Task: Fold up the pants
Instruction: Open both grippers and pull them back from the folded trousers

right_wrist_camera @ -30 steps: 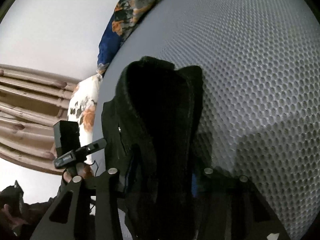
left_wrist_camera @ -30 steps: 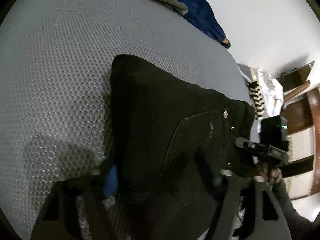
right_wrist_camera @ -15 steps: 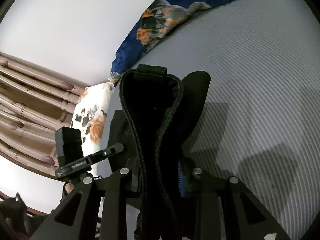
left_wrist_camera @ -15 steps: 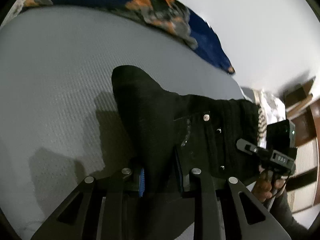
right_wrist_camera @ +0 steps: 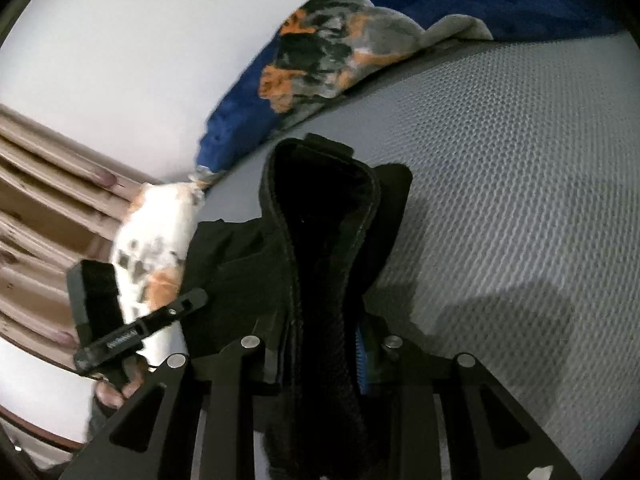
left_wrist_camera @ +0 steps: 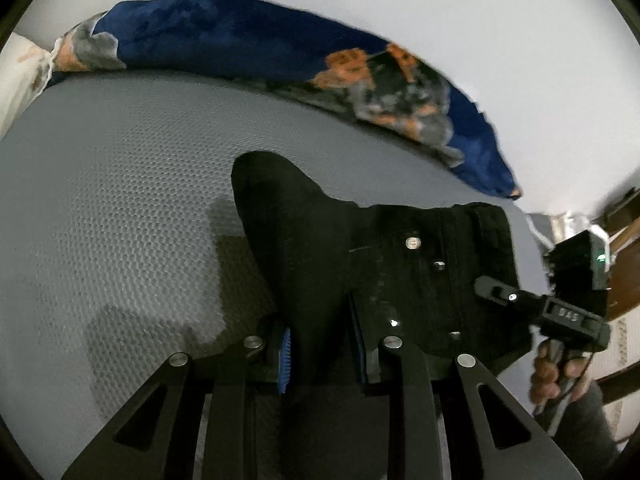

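Observation:
The black pants (left_wrist_camera: 360,264) hang lifted above a grey textured mattress (left_wrist_camera: 120,208), with rivets and a pocket seam showing near the waistband. My left gripper (left_wrist_camera: 322,354) is shut on a fold of the black cloth. My right gripper (right_wrist_camera: 320,344) is shut on the waistband (right_wrist_camera: 320,216), which stands up in a loop before the camera. Each gripper shows in the other's view: the right one at the far right (left_wrist_camera: 560,304), the left one at the far left (right_wrist_camera: 120,320), both held by hands.
A blue, grey and orange blanket (left_wrist_camera: 320,64) lies bunched along the mattress's far edge against a white wall (right_wrist_camera: 140,40). A white patterned pillow (right_wrist_camera: 156,256) sits at the mattress corner. Brown wooden furniture (right_wrist_camera: 40,208) stands beyond it.
Both grippers have risen and tilted up with the pants, lifting them off the mattress. The blanket and wall have come into view. The left jaws closed on the cloth a second ago.

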Demonstrator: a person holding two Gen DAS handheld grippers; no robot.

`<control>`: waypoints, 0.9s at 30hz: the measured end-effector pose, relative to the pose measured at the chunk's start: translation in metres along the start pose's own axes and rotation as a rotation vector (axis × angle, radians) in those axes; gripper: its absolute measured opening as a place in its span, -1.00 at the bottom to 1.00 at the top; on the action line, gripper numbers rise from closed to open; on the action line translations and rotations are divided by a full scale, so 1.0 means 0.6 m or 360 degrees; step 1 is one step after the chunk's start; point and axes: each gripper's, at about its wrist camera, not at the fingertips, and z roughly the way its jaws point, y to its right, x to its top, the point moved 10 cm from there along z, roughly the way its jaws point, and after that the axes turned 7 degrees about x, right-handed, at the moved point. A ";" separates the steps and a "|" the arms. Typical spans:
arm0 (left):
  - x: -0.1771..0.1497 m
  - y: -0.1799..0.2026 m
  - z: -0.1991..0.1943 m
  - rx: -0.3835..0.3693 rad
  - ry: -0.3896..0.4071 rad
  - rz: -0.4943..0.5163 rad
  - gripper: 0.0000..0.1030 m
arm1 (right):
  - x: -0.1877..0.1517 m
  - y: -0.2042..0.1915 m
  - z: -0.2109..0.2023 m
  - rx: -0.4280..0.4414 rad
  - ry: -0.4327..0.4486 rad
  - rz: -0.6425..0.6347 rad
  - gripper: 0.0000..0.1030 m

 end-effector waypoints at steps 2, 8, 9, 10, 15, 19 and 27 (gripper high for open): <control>-0.006 -0.018 0.018 0.0049 -0.0014 0.0010 -0.51 | -0.004 0.018 0.004 -0.0058 0.0000 0.0007 -0.52; -0.034 -0.045 0.047 0.0136 -0.0005 0.0019 -0.06 | -0.019 0.046 0.008 -0.0243 0.0019 -0.0045 -0.30; -0.038 -0.044 0.045 0.0165 -0.0002 0.0038 0.02 | -0.022 0.046 0.007 -0.0264 0.0022 -0.0051 -0.29; -0.041 -0.043 0.044 0.0191 0.0000 0.0051 0.08 | -0.026 0.046 0.004 -0.0297 0.0023 -0.0062 -0.28; -0.066 -0.037 0.013 0.0374 0.0049 0.0116 0.11 | -0.042 0.042 -0.016 -0.0444 0.0046 -0.0127 -0.06; -0.098 -0.036 -0.024 0.0570 0.0104 0.0203 0.21 | -0.055 0.019 -0.050 -0.0562 0.0128 -0.0218 0.00; -0.176 -0.040 -0.107 0.0701 0.0186 0.0169 0.29 | -0.124 -0.088 -0.103 -0.0765 0.0321 -0.0556 0.43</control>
